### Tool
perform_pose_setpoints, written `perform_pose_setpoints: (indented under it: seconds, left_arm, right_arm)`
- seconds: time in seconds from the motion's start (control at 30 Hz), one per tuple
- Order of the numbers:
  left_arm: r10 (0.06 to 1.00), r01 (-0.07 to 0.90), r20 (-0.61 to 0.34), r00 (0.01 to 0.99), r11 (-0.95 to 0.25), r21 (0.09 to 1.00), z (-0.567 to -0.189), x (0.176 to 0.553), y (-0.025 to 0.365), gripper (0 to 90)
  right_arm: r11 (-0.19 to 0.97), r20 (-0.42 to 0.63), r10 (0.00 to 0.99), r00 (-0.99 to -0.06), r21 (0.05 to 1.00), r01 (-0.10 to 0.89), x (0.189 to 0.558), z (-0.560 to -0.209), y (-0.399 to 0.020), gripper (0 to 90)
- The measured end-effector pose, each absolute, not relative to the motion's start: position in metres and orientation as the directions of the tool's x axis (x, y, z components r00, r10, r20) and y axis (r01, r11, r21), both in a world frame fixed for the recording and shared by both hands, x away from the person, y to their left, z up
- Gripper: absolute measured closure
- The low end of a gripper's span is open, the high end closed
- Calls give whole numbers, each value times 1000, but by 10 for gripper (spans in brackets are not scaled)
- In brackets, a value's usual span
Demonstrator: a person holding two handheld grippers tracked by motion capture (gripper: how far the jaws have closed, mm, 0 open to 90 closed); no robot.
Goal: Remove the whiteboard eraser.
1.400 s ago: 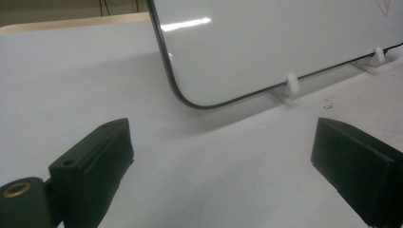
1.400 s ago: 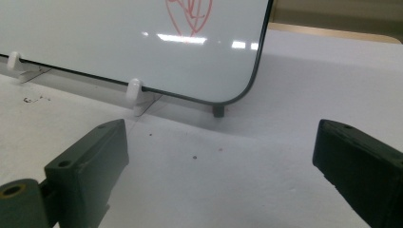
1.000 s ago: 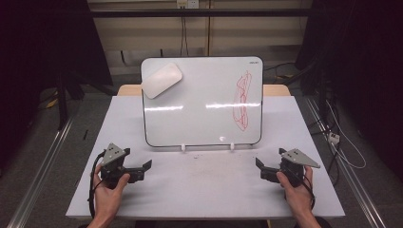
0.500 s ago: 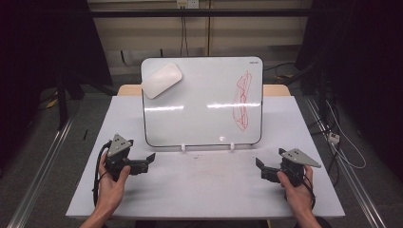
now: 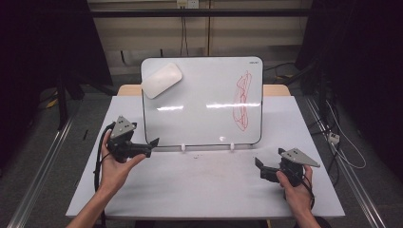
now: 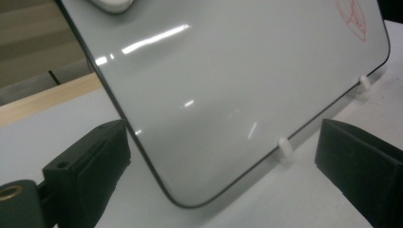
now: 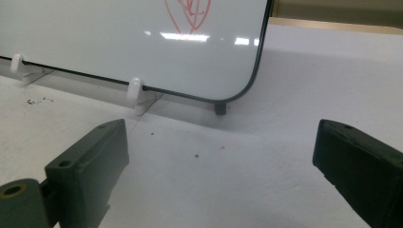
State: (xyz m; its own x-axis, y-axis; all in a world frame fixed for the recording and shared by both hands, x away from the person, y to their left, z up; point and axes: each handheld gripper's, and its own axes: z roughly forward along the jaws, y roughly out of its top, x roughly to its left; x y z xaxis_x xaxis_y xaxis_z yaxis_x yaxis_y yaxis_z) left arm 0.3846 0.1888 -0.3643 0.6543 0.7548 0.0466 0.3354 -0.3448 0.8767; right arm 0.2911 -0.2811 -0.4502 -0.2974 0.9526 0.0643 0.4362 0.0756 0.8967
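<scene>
A whiteboard (image 5: 199, 109) stands tilted back on small white feet (image 5: 182, 147) in the middle of the white table (image 5: 199, 194). A white eraser (image 5: 161, 80) sticks to its top left corner, and a red scribble (image 5: 243, 100) marks its right side. My left gripper (image 5: 151, 146) is held open just off the board's lower left corner; in the left gripper view that corner (image 6: 190, 197) lies between the wide-apart jaws of this gripper (image 6: 223, 142). My right gripper (image 5: 260, 169) rests open on the table, short of the board's lower right corner (image 7: 237, 90), and nothing is between its jaws (image 7: 221, 137).
A wooden surface (image 5: 275, 89) shows behind the table. Metal rails (image 5: 43, 171) run along both sides of the table, and cables (image 5: 342, 147) lie on the floor at the right. Bare table stretches in front of the board.
My left gripper has risen off the table and moved forward and right, up to the board's lower left corner. The right gripper has stayed put.
</scene>
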Motion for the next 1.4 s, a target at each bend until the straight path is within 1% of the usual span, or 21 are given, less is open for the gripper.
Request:
perform_pose_setpoints:
  seconds: [0.1, 0.27, 0.43, 0.47, 0.5, 0.63, 0.77, 0.9, 1.0, 1.1, 1.3, 1.4]
  left_arm:
    - [744, 309, 58, 666, -346, 886, -354, 392, 185, 64]
    - [733, 274, 103, 672, -376, 885, -338, 404, 177, 65]
    - [713, 230, 160, 683, -418, 879, -325, 414, 169, 69]
    - [714, 217, 183, 676, -430, 876, -322, 416, 169, 70]
    - [718, 221, 177, 673, -424, 878, -321, 418, 167, 70]
    - [721, 207, 202, 663, -436, 876, -315, 428, 163, 72]
    - [725, 187, 249, 642, -463, 866, -308, 439, 159, 83]
    - [722, 174, 276, 635, -482, 859, -300, 452, 155, 103]
    - [728, 168, 283, 625, -479, 862, -294, 459, 152, 95]
    - [722, 149, 328, 610, -510, 847, -289, 463, 149, 95]
    - [704, 140, 367, 608, -549, 824, -289, 477, 143, 98]
    - [689, 135, 402, 603, -584, 800, -290, 482, 139, 98]
  right_arm:
    - [79, 62, 952, -301, 897, 436, 292, -450, -280, 46]
    - [76, 65, 952, -299, 897, 436, 292, -450, -280, 46]
    - [82, 64, 949, -308, 895, 439, 292, -450, -279, 48]
    - [82, 64, 949, -308, 895, 438, 291, -450, -279, 47]
    - [82, 64, 949, -308, 895, 438, 291, -450, -279, 47]
    - [80, 68, 949, -309, 894, 440, 292, -450, -279, 47]
    - [82, 67, 948, -311, 893, 442, 292, -450, -279, 47]
    - [80, 68, 948, -309, 893, 444, 292, -450, -279, 47]
    - [81, 67, 950, -306, 892, 445, 293, -450, -279, 46]
    - [81, 66, 950, -307, 892, 444, 293, -450, -278, 46]
    - [80, 70, 948, -311, 892, 445, 293, -451, -278, 47]
    - [81, 69, 947, -313, 893, 444, 293, -451, -279, 47]
